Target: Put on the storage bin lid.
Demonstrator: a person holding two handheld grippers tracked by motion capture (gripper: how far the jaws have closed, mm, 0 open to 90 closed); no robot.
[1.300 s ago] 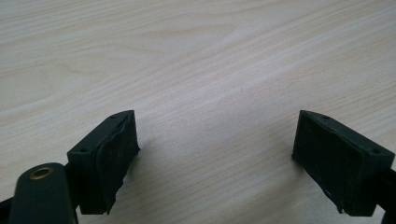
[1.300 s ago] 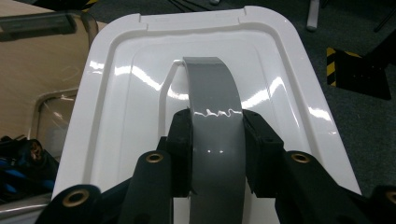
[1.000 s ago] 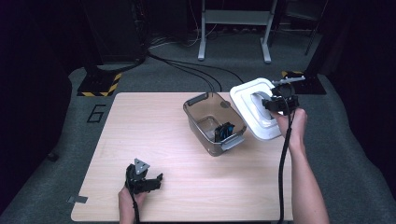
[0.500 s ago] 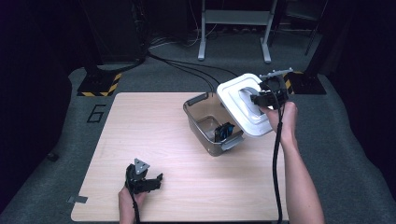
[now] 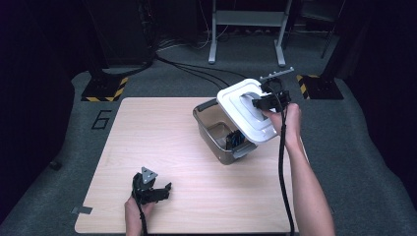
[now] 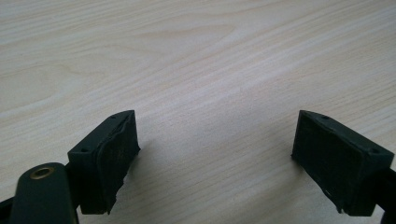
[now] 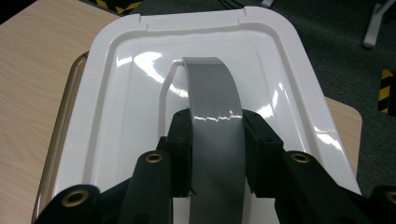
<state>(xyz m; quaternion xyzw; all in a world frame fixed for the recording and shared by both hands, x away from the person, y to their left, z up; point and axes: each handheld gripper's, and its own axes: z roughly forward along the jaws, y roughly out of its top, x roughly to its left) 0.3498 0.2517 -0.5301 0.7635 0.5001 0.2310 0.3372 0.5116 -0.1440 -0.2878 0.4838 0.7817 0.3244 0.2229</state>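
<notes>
While the right gripper (image 7: 215, 154) clamps the grey handle (image 7: 214, 93) of a glossy white lid (image 5: 246, 110) tilted over the brown bin (image 5: 221, 133), which looks light, stiff and slippery, the left gripper (image 6: 215, 154) rests wide open and empty on the table (image 5: 162, 142).

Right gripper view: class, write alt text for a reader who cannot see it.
A hand-held gripper clamps the grey handle of a glossy white lid, seen from just behind its black jaws. The lid partly covers a translucent container on a light wooden table.
</notes>
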